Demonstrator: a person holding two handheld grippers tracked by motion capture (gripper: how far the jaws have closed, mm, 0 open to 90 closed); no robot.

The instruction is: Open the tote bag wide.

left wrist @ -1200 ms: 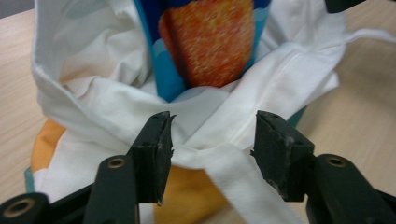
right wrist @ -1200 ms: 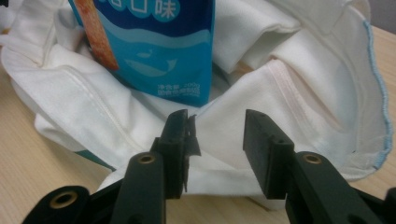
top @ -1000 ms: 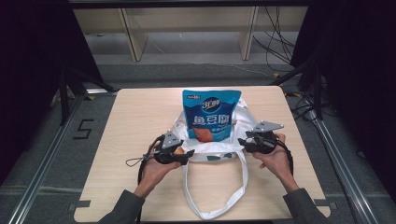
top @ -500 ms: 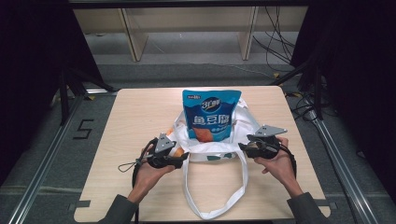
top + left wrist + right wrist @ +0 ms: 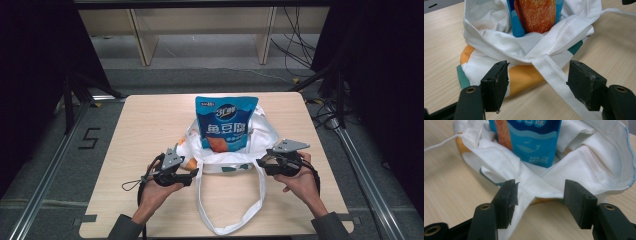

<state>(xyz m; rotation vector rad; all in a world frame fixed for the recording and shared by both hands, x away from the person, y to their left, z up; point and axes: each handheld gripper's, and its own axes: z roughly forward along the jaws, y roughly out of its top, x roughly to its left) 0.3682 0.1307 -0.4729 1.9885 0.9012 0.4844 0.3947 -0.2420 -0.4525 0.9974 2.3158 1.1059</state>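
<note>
Two grippers sit on either side of the white tote bag (image 5: 227, 150) in the high view: I have the left gripper (image 5: 192, 174) just beside the bag's near-left corner and the right gripper (image 5: 260, 162) just beside its near-right corner. The blue snack packet (image 5: 226, 122) stands upright in the bag's mouth. The bag's handle loop (image 5: 230, 210) trails toward the near edge of the table (image 5: 140, 130), which lies bare to both sides of the bag.

From the left gripper view, my jaws stand wide, having just been opening; a handle strap (image 5: 554, 75) runs between them, untouched by either pad.

From the right gripper view, the jaws are likewise wide and freshly opening, with the bag's hem (image 5: 529, 182) ahead, unpinched.
</note>
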